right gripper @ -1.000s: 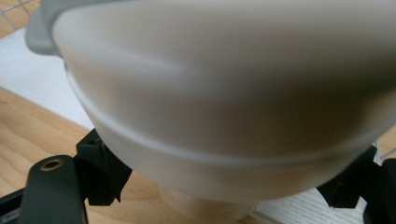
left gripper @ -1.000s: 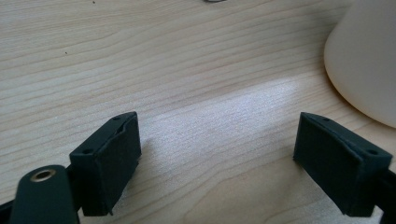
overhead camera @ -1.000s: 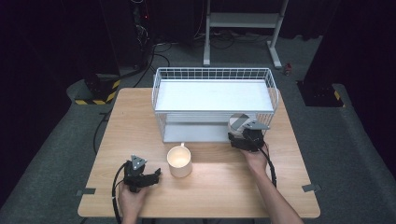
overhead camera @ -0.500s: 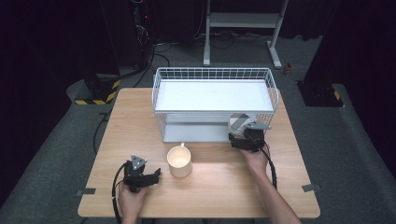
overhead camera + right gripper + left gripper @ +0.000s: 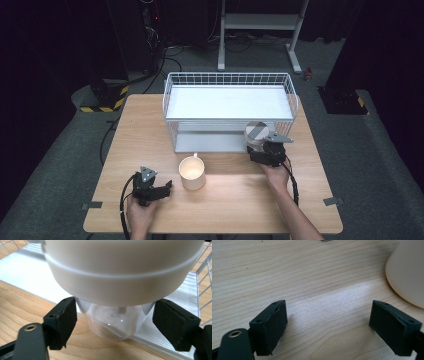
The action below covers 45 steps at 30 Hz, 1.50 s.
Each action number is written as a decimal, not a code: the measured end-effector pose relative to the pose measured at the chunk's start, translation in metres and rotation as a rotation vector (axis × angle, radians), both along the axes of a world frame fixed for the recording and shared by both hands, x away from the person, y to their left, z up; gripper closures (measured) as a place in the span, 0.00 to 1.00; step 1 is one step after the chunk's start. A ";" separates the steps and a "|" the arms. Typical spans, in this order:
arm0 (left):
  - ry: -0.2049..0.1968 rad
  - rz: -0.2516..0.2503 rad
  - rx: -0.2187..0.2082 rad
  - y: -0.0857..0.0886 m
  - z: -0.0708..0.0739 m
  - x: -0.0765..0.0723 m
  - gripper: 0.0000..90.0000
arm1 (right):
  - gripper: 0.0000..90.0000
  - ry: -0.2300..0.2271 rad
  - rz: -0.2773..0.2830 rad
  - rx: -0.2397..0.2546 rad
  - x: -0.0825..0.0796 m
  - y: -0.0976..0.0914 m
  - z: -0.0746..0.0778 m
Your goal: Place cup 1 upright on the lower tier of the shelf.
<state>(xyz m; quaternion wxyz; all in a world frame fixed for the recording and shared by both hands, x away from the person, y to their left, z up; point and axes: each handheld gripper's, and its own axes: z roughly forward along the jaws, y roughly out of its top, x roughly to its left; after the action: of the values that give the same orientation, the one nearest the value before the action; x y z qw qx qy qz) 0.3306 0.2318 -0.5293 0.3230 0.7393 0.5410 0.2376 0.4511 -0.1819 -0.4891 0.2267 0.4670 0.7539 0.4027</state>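
A clear jar with a white lid (image 5: pixel 256 131) stands on the table at the front right corner of the wire rack (image 5: pixel 230 80). My right gripper (image 5: pixel 257 149) reaches it from the near side. In the right gripper view the jar (image 5: pixel 120 277) sits between the jaws, which have just been closing, and both pads (image 5: pixel 62 320) touch its white collar. A cream mug (image 5: pixel 192 172) stands at the front middle. My left gripper (image 5: pixel 167 189) lies on the table left of it, jaws open and bare (image 5: pixel 328 325), with the mug's side (image 5: pixel 407 272) just beyond the right jaw.
The white wire rack holds a white shelf and takes up the far middle of the wooden table (image 5: pixel 145 125). Its lower tray (image 5: pixel 30 267) lies behind the jar. Black cables trail from both grippers toward the near edge. Dark floor surrounds the table.
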 end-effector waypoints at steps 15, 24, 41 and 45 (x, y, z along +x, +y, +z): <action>0.000 0.000 0.001 0.000 0.000 0.000 0.17 | 0.32 -0.017 -0.039 -0.013 0.004 -0.001 -0.002; 0.003 -0.004 0.004 0.000 0.000 0.000 0.17 | 0.39 0.001 -0.063 0.006 0.010 -0.003 -0.007; 0.003 -0.003 0.002 0.000 0.000 0.000 0.17 | 0.48 0.056 -0.120 -0.029 0.025 0.004 -0.012; 0.002 -0.004 0.005 0.000 0.000 0.000 0.17 | 0.55 0.040 -0.123 -0.047 0.026 0.006 -0.013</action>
<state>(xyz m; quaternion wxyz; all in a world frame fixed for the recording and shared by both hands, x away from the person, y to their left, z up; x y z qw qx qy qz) 0.3305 0.2321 -0.5290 0.3208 0.7414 0.5394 0.2376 0.4771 -0.1756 -0.5020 0.2468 0.5150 0.7374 0.3606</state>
